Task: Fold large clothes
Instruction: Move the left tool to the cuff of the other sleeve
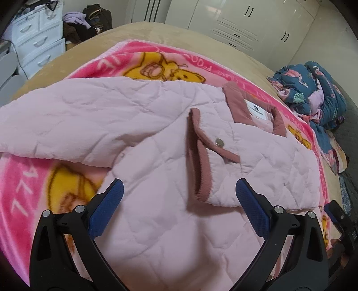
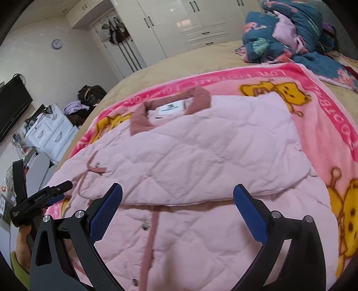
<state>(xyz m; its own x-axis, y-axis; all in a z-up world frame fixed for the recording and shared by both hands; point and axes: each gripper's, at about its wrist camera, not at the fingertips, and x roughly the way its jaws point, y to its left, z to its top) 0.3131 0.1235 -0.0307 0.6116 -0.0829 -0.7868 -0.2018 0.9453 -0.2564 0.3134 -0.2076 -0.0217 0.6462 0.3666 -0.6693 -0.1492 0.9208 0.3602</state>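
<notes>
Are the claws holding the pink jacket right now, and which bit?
No, nothing is held. The left claw and the right claw are both wide open above the pink jacket, with no cloth between their pads.

This is a bedroom in a home. A wide bed (image 2: 179, 65) with a tan cover carries a pink cartoon-bear blanket (image 2: 324, 125) and a bunched dark-blue patterned quilt (image 2: 279, 29), and glossy white wardrobe doors (image 2: 179, 20) line the far wall. A white chest of drawers (image 1: 38, 47), a heap of clothes (image 1: 78, 24), a round wall clock (image 2: 57, 43) and a dark television screen (image 2: 13, 105) complete the domestic setting.
</notes>
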